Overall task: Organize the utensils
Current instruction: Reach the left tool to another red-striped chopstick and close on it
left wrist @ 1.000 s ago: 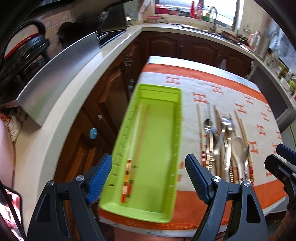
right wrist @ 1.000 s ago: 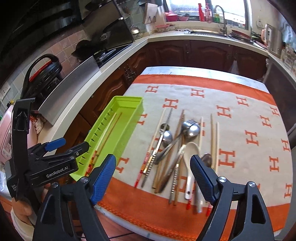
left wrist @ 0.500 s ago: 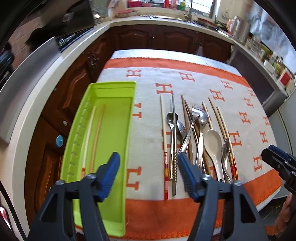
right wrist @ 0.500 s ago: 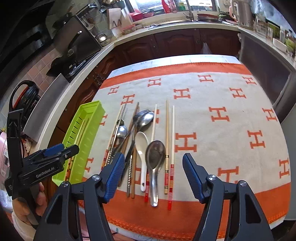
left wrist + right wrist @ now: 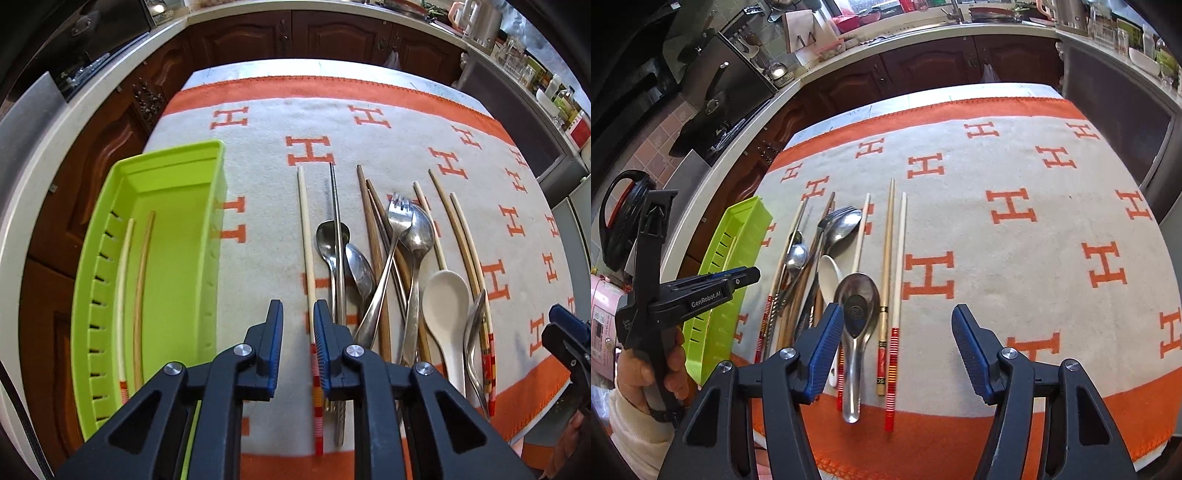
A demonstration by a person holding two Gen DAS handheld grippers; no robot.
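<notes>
A lime-green tray [image 5: 177,173] stands at the table's left edge with two chopsticks [image 5: 136,280] inside. Right of it lies a row of chopsticks, spoons and a fork [image 5: 391,251] on the orange-and-white cloth. My left gripper [image 5: 298,332] is nearly shut, its jaws straddling the leftmost cream chopstick [image 5: 306,236] with a red-striped end; they are not clearly clamped on it. My right gripper [image 5: 897,339] is open above the near end of the pile, over a steel spoon [image 5: 857,306] and red-banded chopsticks [image 5: 895,295]. The tray also shows in the right wrist view [image 5: 738,236].
A white ceramic spoon [image 5: 445,299] lies among the steel ones. The cloth [image 5: 1034,229] stretches bare to the right and far side. Dark wood cabinets and a pale counter [image 5: 44,125] run along the left, with a stove hood behind.
My left gripper swung right from the tray to the leftmost loose chopstick and narrowed its jaws around it. My right gripper shifted right along the pile and stayed open.
</notes>
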